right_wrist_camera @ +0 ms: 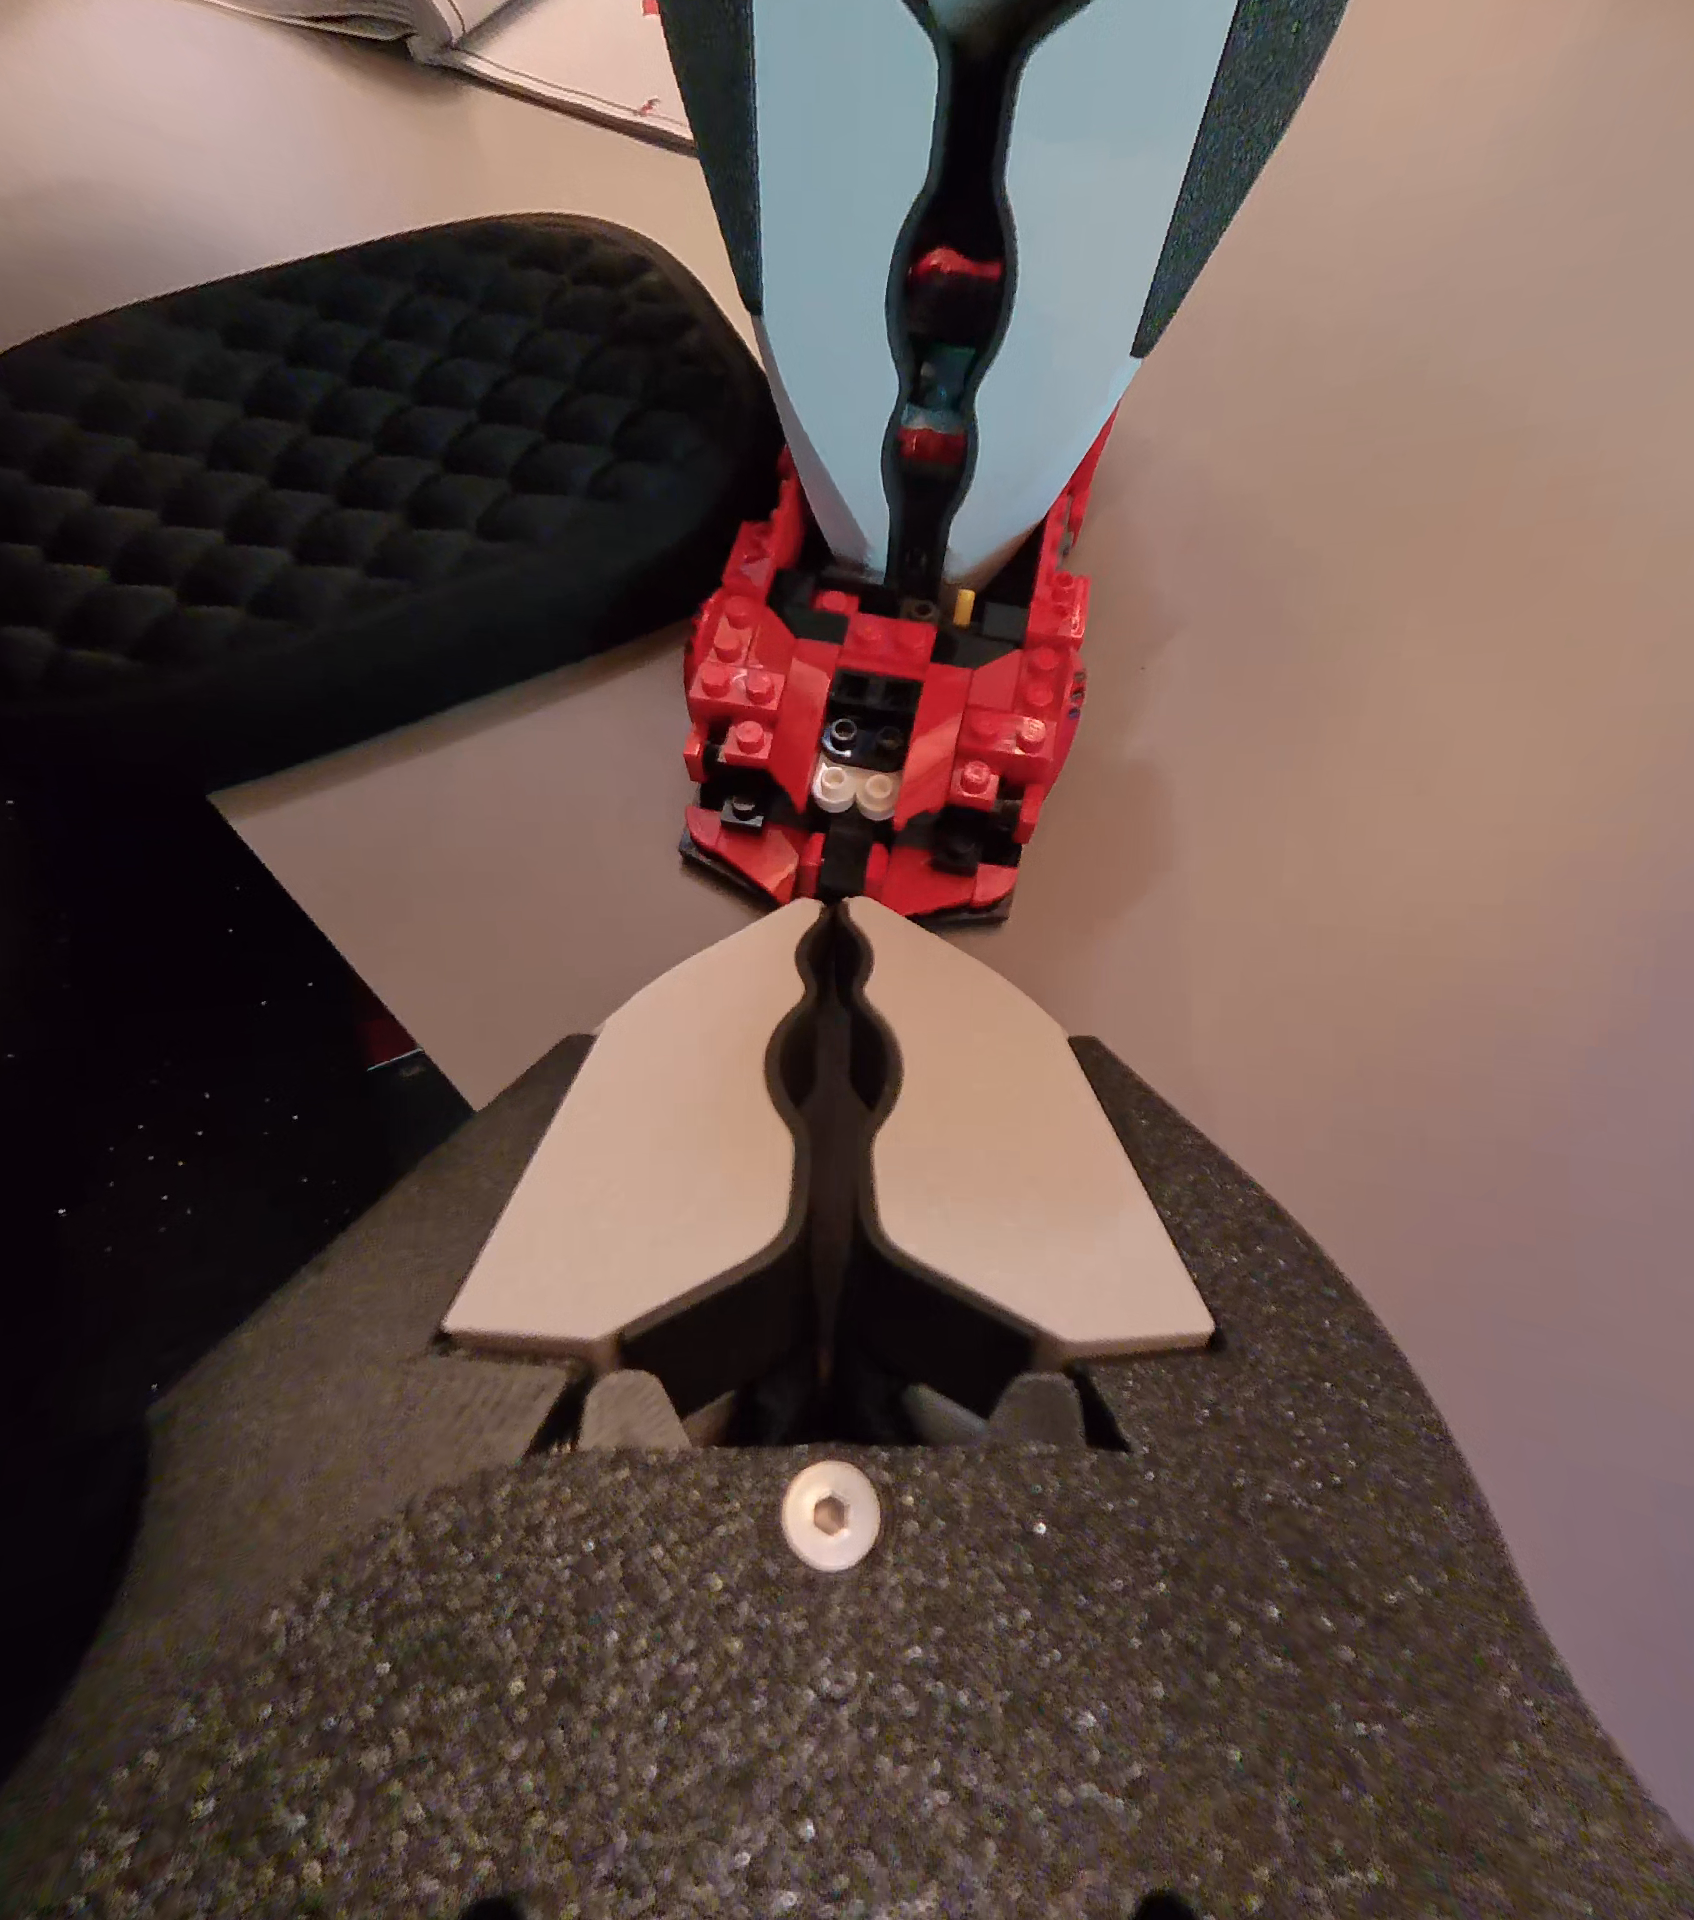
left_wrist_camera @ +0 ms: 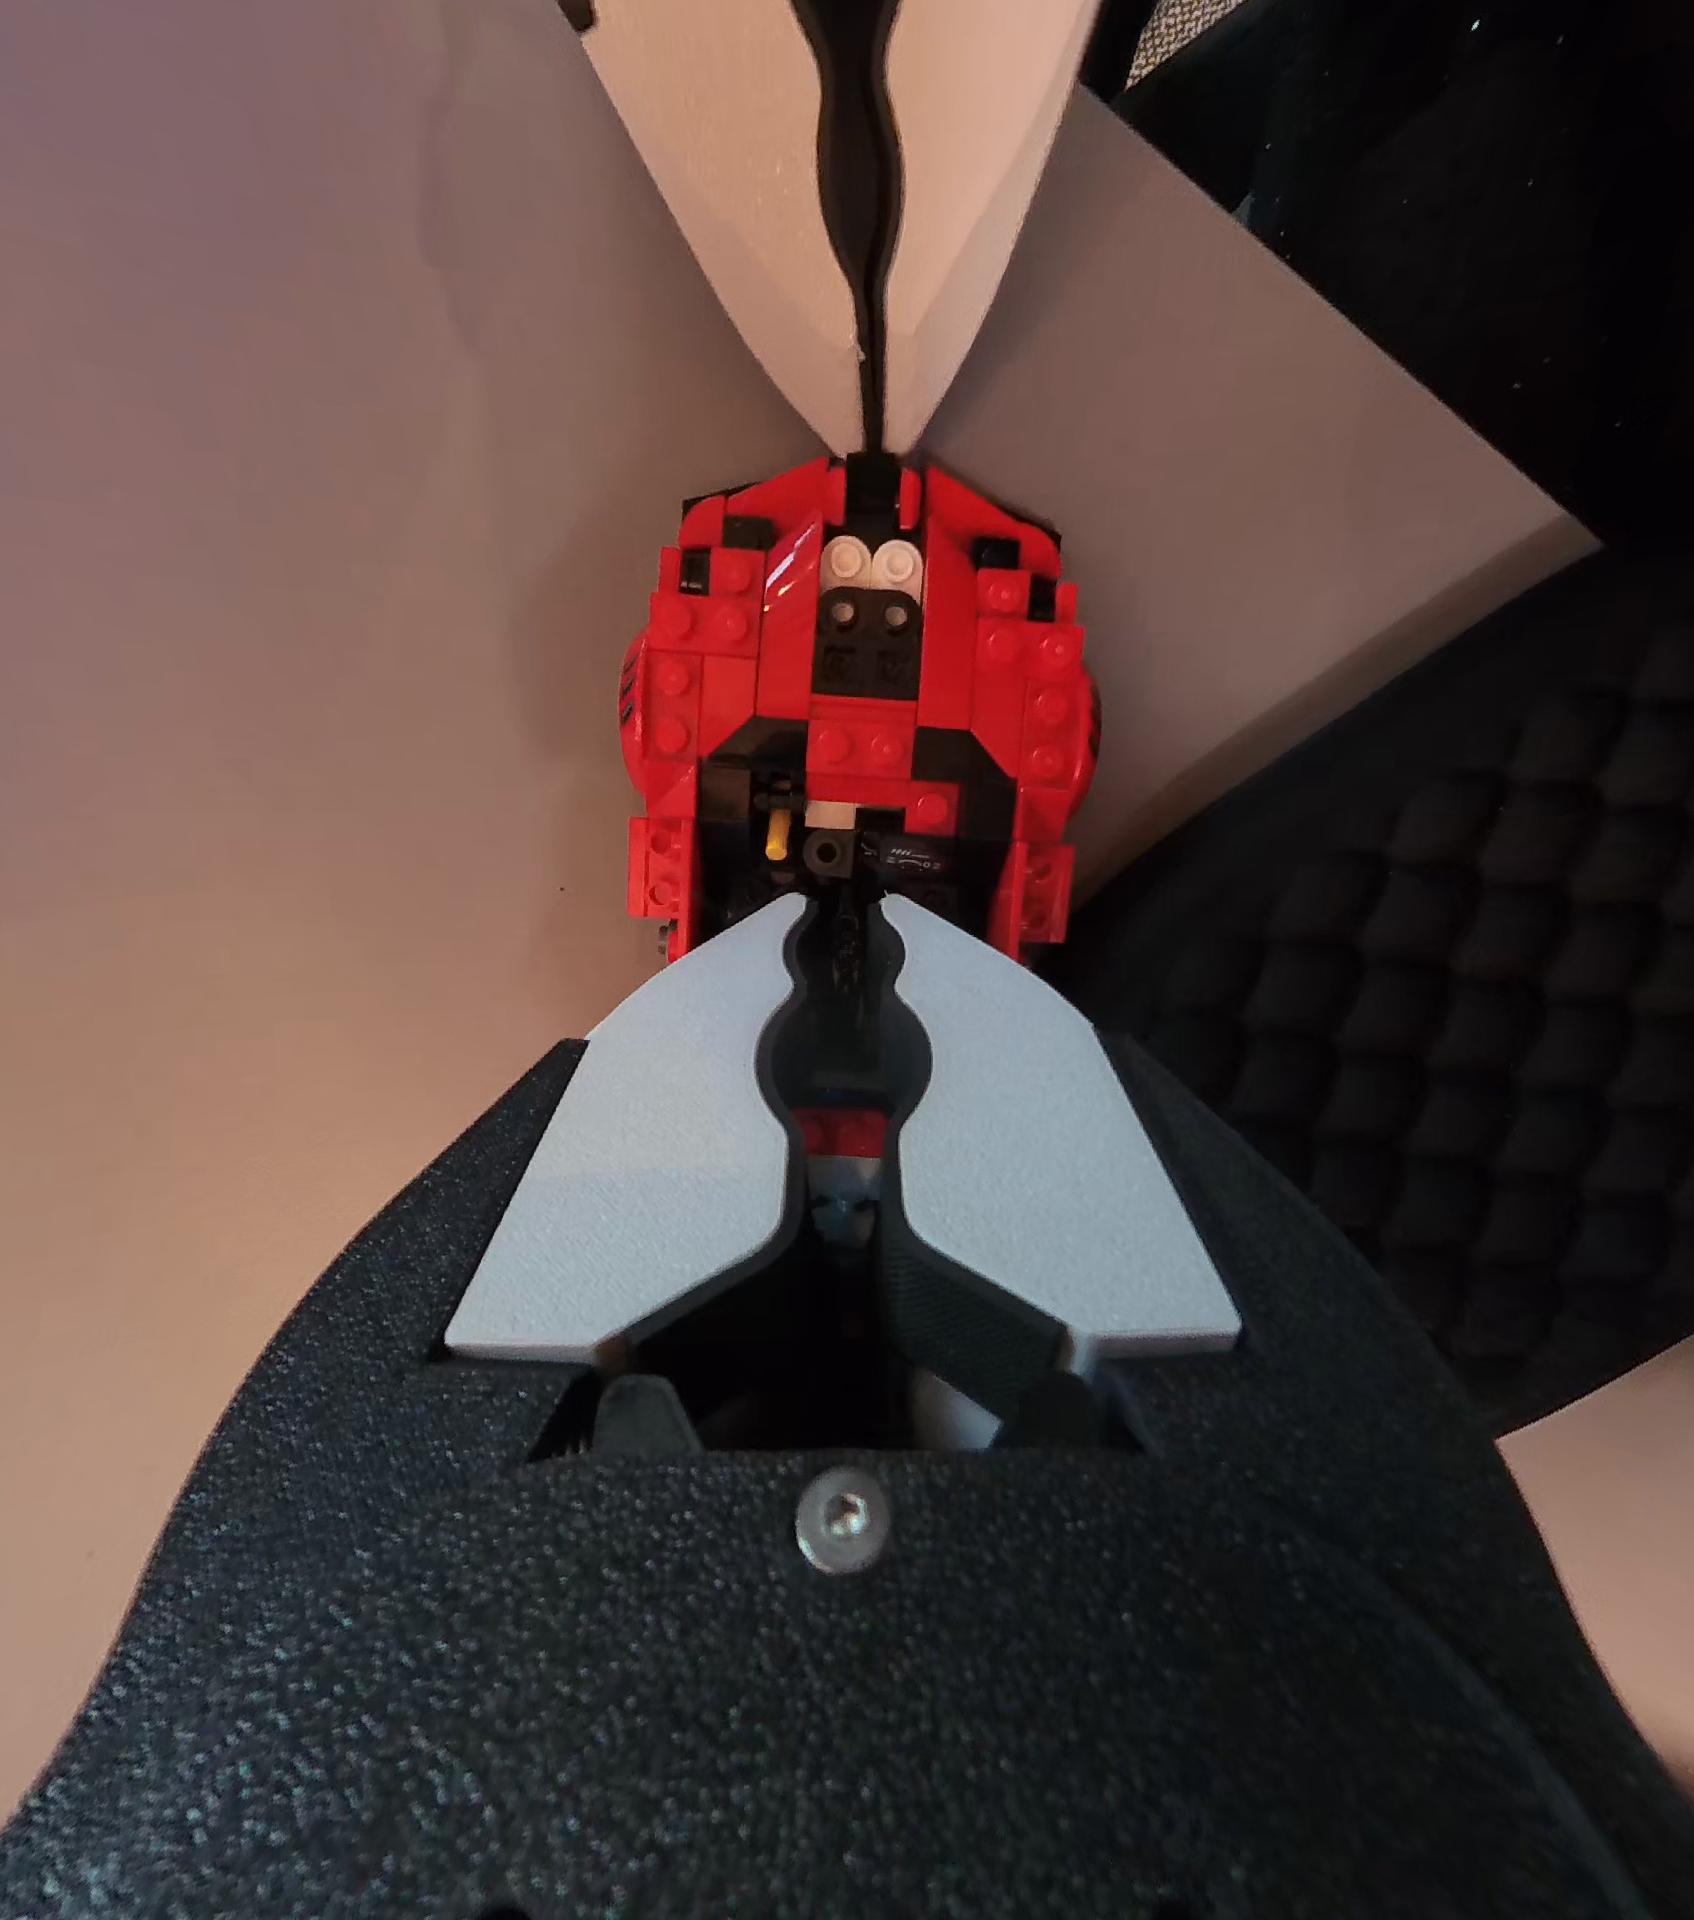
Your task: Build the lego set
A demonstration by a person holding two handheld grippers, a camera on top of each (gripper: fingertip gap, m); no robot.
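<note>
Beige tabletop [left_wrist_camera: 199, 727], black quilted cushion [right_wrist_camera: 303, 447]

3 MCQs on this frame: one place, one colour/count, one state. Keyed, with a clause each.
1. Where is the black quilted cushion relative to the lego car in the right wrist view?
A. left
B. right
C. underneath

2. How many white round studs sit side by side on the car?
A. one
B. two
C. four

3. The right tongs are:
A. wide open
B. nearly shut at the car's nose
C. away from the car

Key: A, it fills the left of that view; B, a pair shows; C is wrong, B: tips together at the nose, opposite the left tongs.
</note>
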